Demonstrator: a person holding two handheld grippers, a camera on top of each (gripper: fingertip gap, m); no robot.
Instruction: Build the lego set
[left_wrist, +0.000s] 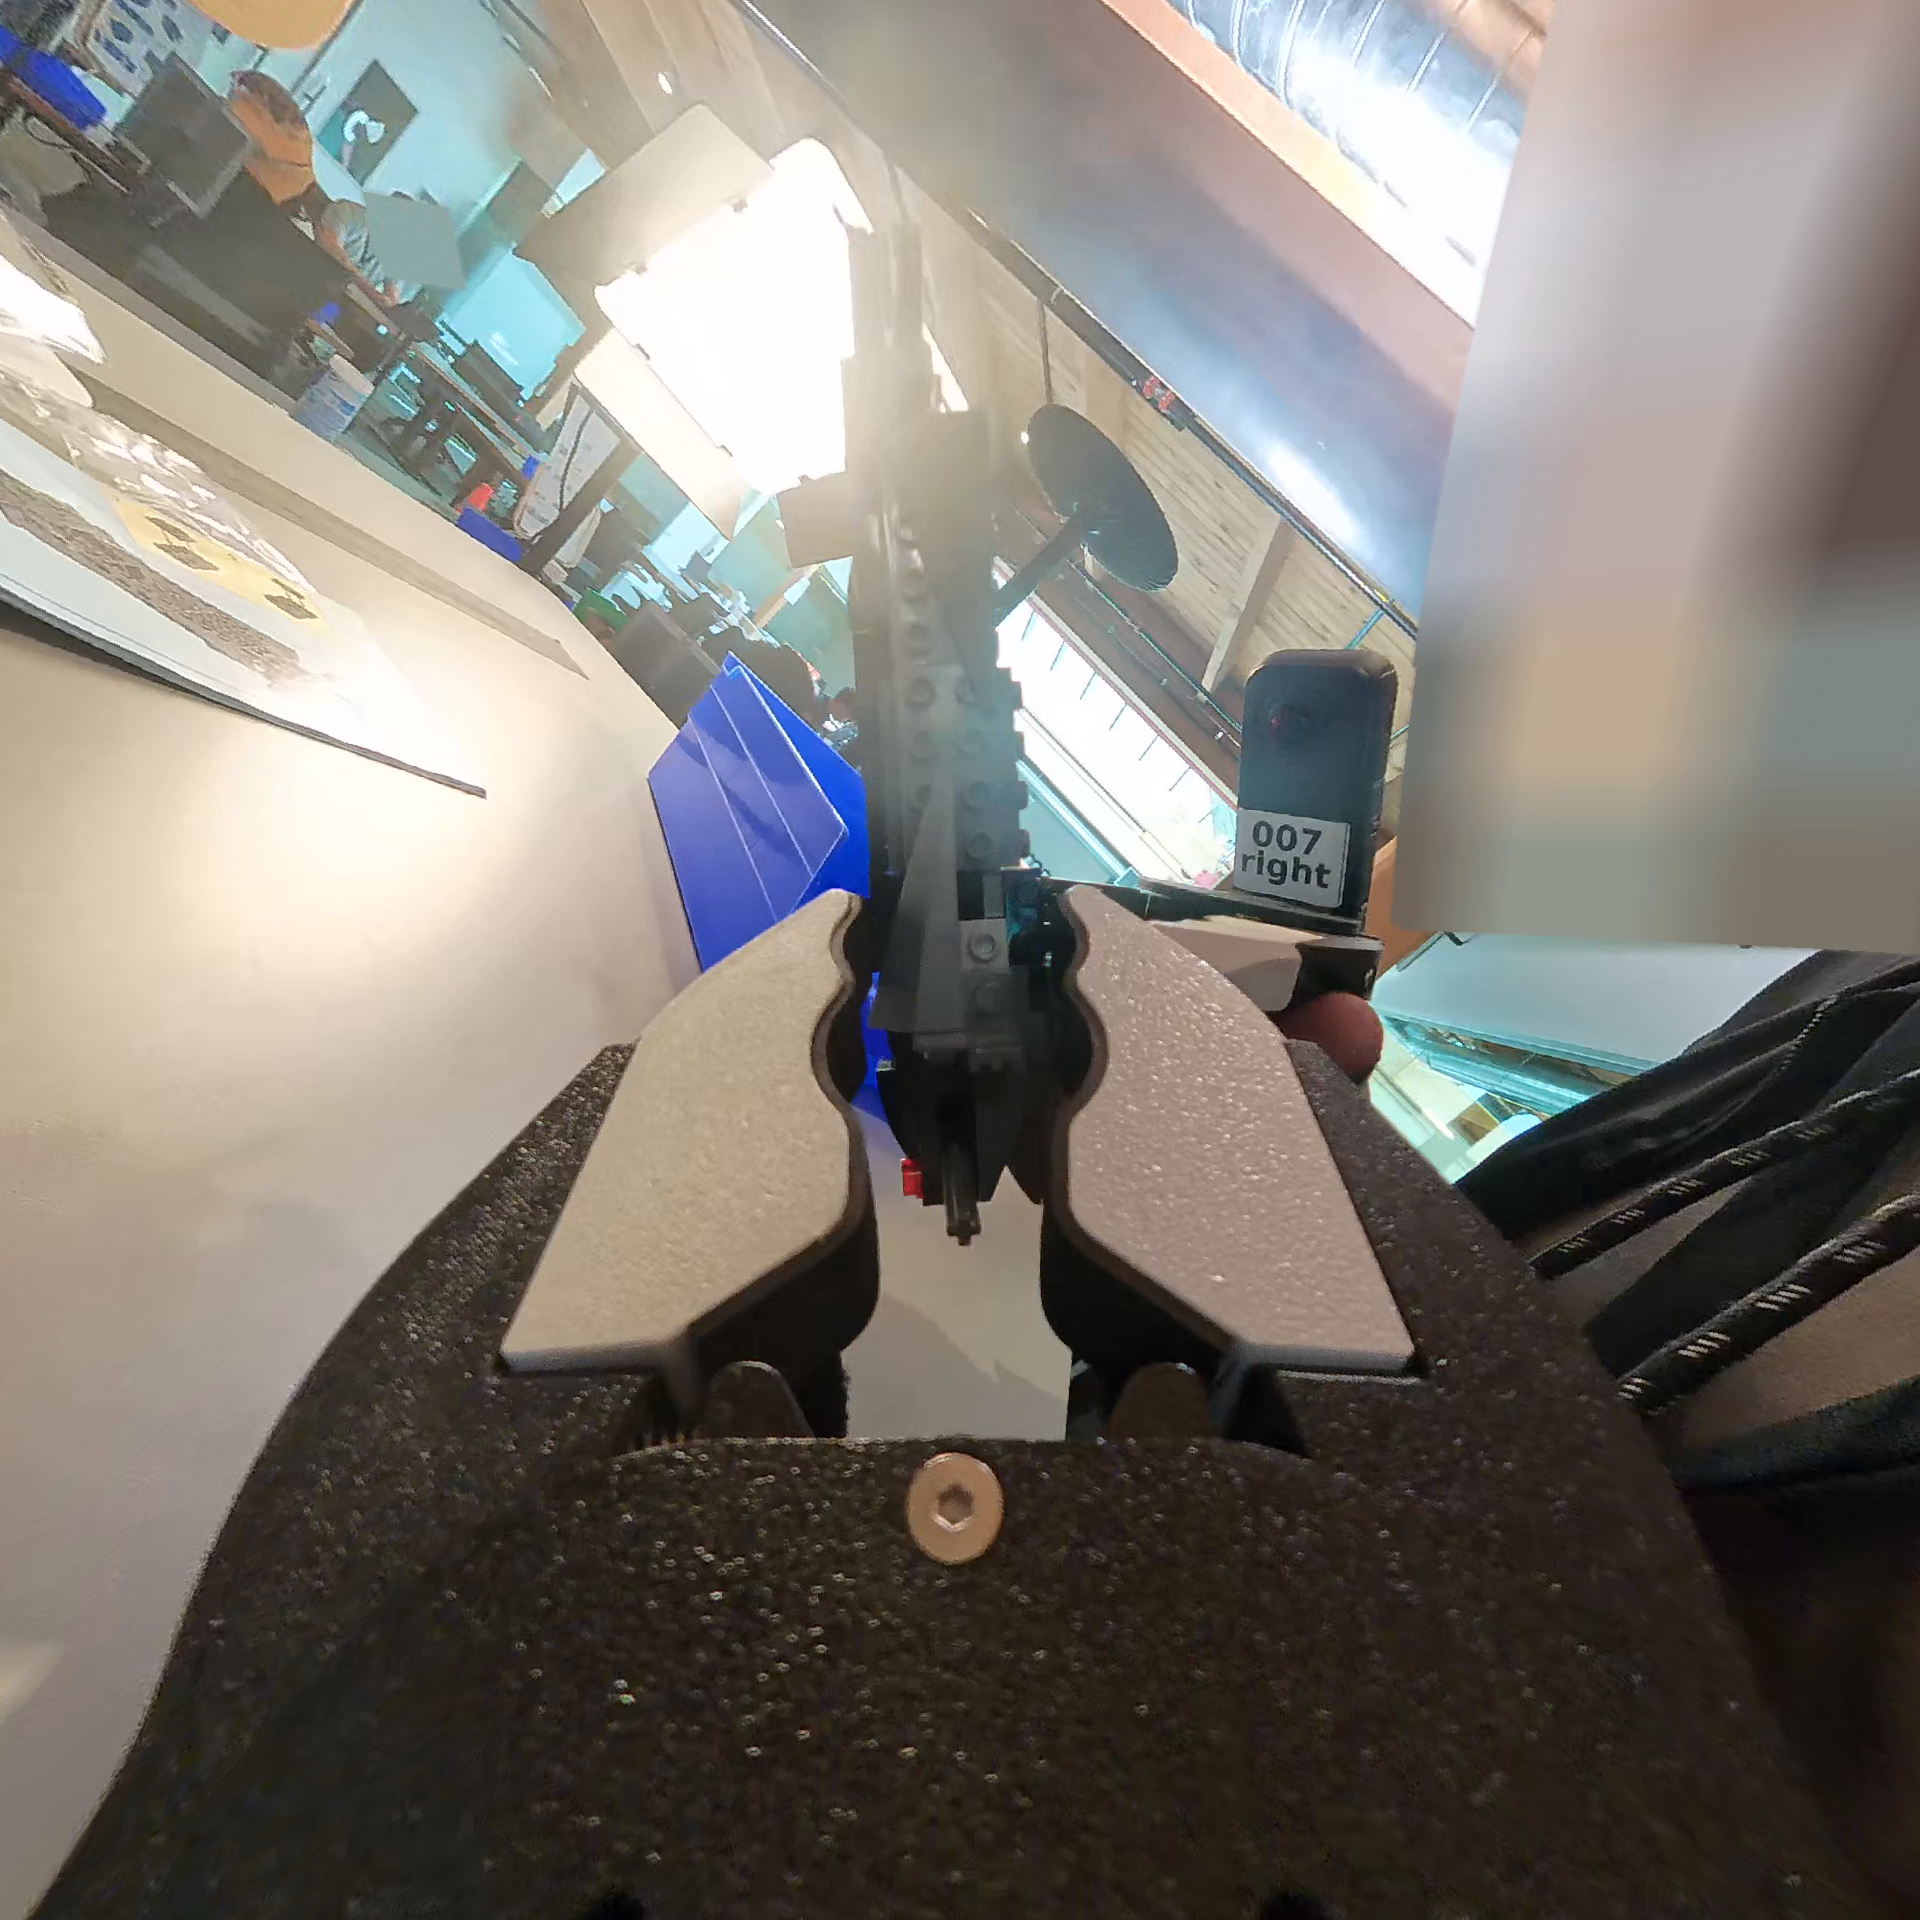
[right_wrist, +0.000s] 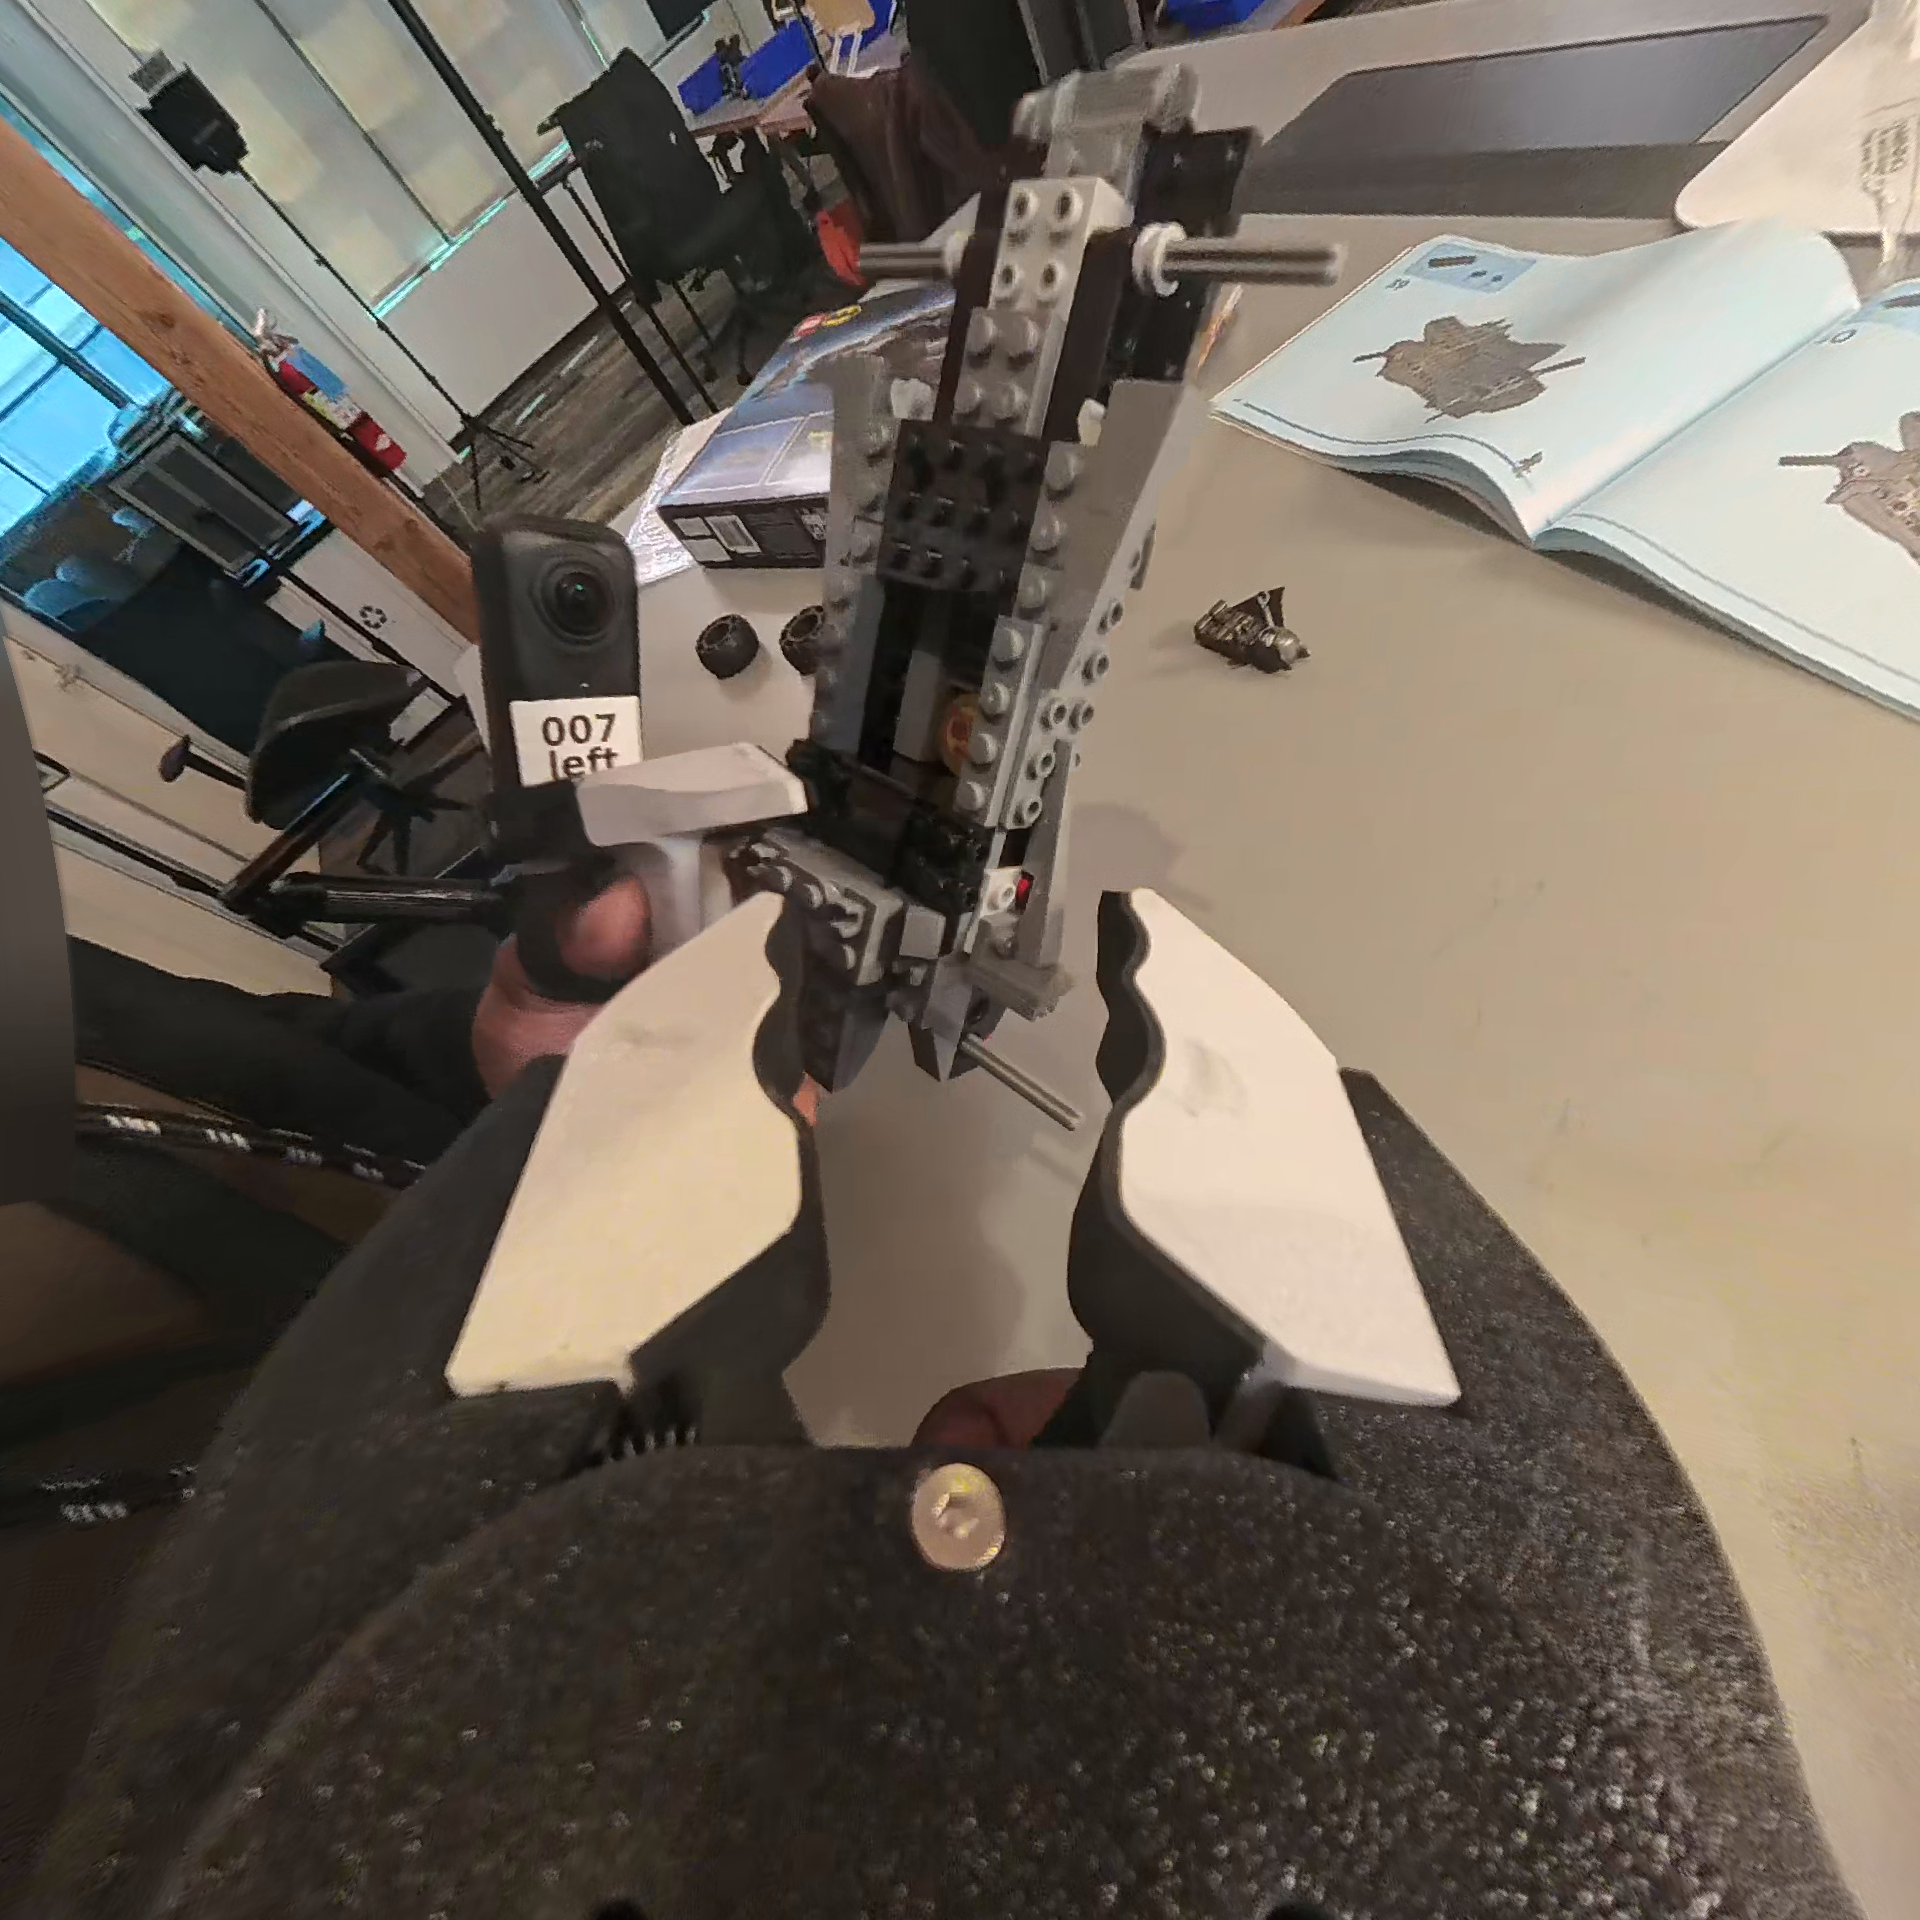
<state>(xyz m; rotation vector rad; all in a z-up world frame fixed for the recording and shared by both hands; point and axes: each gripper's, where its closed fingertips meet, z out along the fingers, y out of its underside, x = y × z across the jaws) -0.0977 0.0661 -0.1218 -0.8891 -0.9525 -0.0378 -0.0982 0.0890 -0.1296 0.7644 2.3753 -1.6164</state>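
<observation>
The grey-and-black brick model (right_wrist: 977, 644) stands upright above the desk (right_wrist: 1455, 935), the left gripper (left_wrist: 961, 935) clamping its lower end to steady it. Just beside that end, the right gripper (right_wrist: 940, 935) has jaws spread, gripping nothing.

The left wrist view looks up at big bright white light panels (left_wrist: 727, 322) that glare and wash out the middle. The grey and black toy brick model (left_wrist: 940, 831) looks dark against them. The right wrist view is evenly lit with soft shadows on the pale grey table (right_wrist: 1507, 935). Edges bend, and the model looks a bit blurry.
</observation>
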